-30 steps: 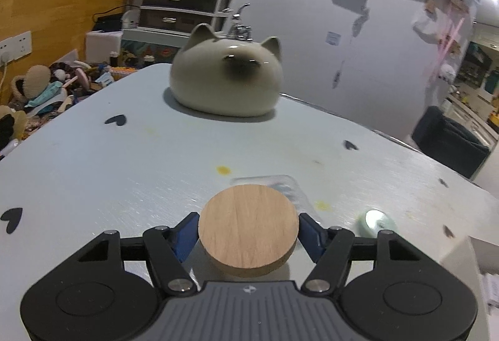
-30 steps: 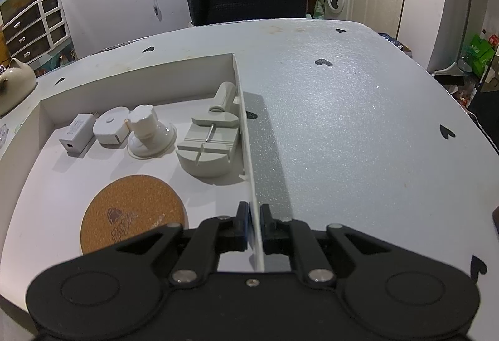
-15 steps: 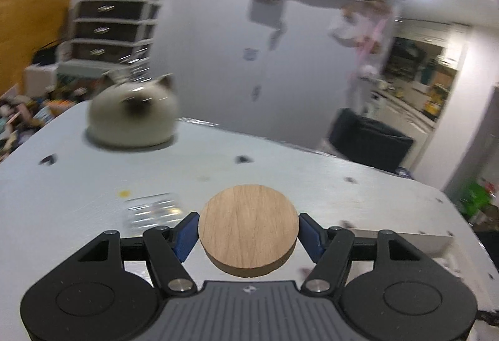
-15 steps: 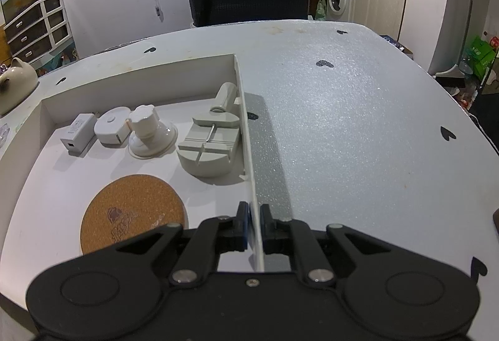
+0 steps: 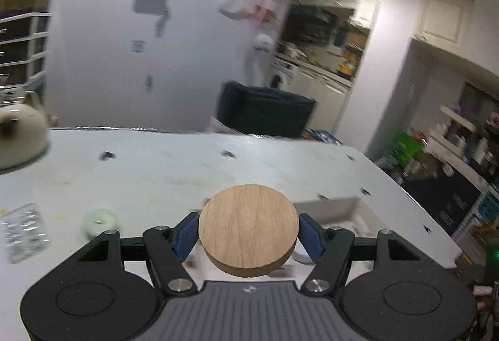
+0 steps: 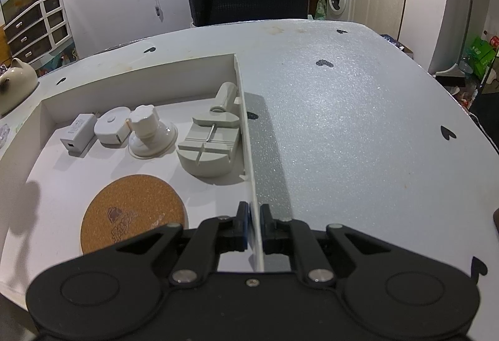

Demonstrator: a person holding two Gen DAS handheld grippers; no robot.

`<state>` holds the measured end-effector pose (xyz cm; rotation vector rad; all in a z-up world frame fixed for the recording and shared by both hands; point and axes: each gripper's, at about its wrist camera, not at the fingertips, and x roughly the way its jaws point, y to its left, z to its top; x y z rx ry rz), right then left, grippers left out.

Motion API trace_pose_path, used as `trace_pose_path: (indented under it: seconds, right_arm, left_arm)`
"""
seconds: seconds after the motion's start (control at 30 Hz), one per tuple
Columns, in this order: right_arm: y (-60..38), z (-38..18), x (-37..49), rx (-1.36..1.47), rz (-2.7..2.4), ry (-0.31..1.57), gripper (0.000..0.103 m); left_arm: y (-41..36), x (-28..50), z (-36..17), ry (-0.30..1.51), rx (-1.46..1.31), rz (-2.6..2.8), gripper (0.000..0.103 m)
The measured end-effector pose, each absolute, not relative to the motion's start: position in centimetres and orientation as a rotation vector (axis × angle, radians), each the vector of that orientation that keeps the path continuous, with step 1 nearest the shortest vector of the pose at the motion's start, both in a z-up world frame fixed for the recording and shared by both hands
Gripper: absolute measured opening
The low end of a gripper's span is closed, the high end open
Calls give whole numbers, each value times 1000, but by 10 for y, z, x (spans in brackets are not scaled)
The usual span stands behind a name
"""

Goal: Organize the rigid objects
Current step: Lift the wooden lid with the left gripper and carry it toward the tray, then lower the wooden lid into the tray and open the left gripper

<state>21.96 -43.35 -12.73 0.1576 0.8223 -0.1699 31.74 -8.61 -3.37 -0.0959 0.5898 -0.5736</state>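
My left gripper [image 5: 248,231] is shut on a round wooden disc [image 5: 248,228] and holds it above the table. Part of the white tray [image 5: 336,207] shows just past it on the right. My right gripper [image 6: 254,225] is shut on the right wall of the white tray [image 6: 246,135]. Inside the tray lie a cork coaster [image 6: 134,213], a grey round tool [image 6: 207,150], a white suction knob [image 6: 149,132], a white round case [image 6: 112,125] and a small white adapter [image 6: 78,133].
A cream cat-shaped pot [image 5: 18,138] stands at the table's far left. A clear blister pack [image 5: 23,231] and a small pale green round thing [image 5: 99,222] lie on the table left of my left gripper. A dark chair [image 6: 249,1] stands beyond the table.
My left gripper has swung to the right with the wooden disc; the cat pot slid to the left edge of its view and the tray came into sight. My right gripper has not moved.
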Motion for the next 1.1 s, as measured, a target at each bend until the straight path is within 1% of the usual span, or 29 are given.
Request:
trace_pose_path:
  seconds: [0.3, 0.5, 0.63, 0.97, 1.0, 1.03, 1.1]
  right_arm:
    - [-435, -127, 219, 162, -162, 817, 9]
    - [-437, -127, 218, 169, -151, 811, 8]
    - [-438, -128, 217, 171, -143, 808, 8]
    - [-440, -127, 215, 172, -123, 803, 7]
    - [-441, -127, 215, 171, -120, 804, 7]
    - [-441, -127, 216, 171, -119, 805, 7]
    - [-441, -127, 217, 170, -117, 806, 7]
  left_arm:
    - [-161, 313, -67, 725, -29, -699, 68]
    - [-197, 322, -92, 834, 3, -726, 68]
    - [-211, 331, -104, 876, 24, -701, 68]
    - [-222, 338, -116, 910, 103, -656, 69]
    - [-224, 337, -118, 916, 108, -660, 74]
    - [-225, 336, -118, 920, 112, -659, 86]
    - [-226, 333, -117, 919, 123, -651, 94]
